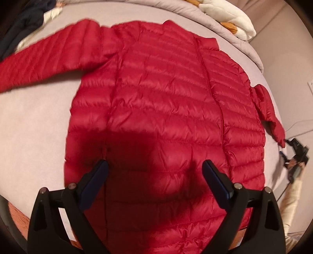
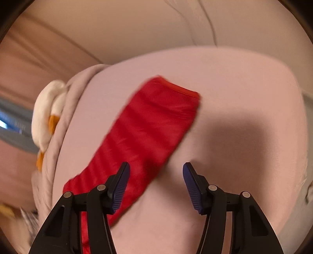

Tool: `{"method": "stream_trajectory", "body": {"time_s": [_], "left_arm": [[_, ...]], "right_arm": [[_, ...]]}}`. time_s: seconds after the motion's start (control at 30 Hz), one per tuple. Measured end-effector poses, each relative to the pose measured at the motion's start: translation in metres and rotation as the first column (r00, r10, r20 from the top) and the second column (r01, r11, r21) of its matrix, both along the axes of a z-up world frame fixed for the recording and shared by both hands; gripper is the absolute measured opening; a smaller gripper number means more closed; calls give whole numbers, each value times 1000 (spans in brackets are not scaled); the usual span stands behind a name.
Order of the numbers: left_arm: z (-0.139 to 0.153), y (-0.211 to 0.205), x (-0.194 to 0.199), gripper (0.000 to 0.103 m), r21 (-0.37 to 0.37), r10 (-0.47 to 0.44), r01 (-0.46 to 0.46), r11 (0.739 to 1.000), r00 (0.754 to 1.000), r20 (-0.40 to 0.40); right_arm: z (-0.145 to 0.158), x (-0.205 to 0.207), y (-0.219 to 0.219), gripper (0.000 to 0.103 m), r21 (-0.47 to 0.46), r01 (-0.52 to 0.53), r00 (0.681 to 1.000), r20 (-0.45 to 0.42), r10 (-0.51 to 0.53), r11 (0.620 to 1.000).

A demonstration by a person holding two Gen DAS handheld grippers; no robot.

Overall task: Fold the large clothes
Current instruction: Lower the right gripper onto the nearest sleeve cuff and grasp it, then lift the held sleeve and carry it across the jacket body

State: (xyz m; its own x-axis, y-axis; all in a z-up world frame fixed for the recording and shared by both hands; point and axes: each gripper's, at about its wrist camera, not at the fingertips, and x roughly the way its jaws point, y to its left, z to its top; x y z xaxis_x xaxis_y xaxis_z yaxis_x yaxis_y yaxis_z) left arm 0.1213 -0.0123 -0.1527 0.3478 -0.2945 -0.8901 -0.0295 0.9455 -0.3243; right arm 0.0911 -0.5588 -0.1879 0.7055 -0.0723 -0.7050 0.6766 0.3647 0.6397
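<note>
A red quilted puffer jacket (image 1: pixel 160 93) lies flat on a pale pink bed sheet (image 1: pixel 35 121). One sleeve (image 1: pixel 49 56) stretches out to the left; the other sleeve (image 1: pixel 268 109) angles down at the right. My left gripper (image 1: pixel 155 166) hovers over the jacket's lower part with its jaws wide open and nothing between them. In the right wrist view that sleeve (image 2: pixel 148 129) runs diagonally, blurred, and passes under the left finger of my right gripper (image 2: pixel 156 168). Its jaws stand apart, not pressing the cloth. The right gripper (image 1: pixel 290 143) also shows by the cuff.
A white and orange plush thing (image 1: pixel 228 15) rests on a rumpled grey blanket (image 1: pixel 197 13) at the bed's far edge, also seen as the plush (image 2: pixel 47 113). Dark clothes (image 1: pixel 23 25) lie at the far left. A person's pale sleeve (image 1: pixel 291 199) is at the right.
</note>
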Motion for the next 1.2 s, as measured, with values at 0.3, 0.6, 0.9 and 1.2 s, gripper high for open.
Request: {"method": "stream_trajectory", "body": {"time_s": [0.3,0.6,0.9,1.2], "left_arm": [[3,2,0,96,19,7,-7,1000,1000,9],[32,13,1,96,79,24,-34,996,992,124],[61,36,4,96,83,83,-104,991,970,229],[89,77,-1,96,60,203,-231,971,932,302]], "right_arm": [[-18,18,-12,35,14,65,994,84,-66,998],[57,5,5,6,-249,87,994,84,-68,965],[165,-7,57,6,-473,22,971,221,94,881],[215,-9,145,5,-621,-107,918,238,317,777]]}}
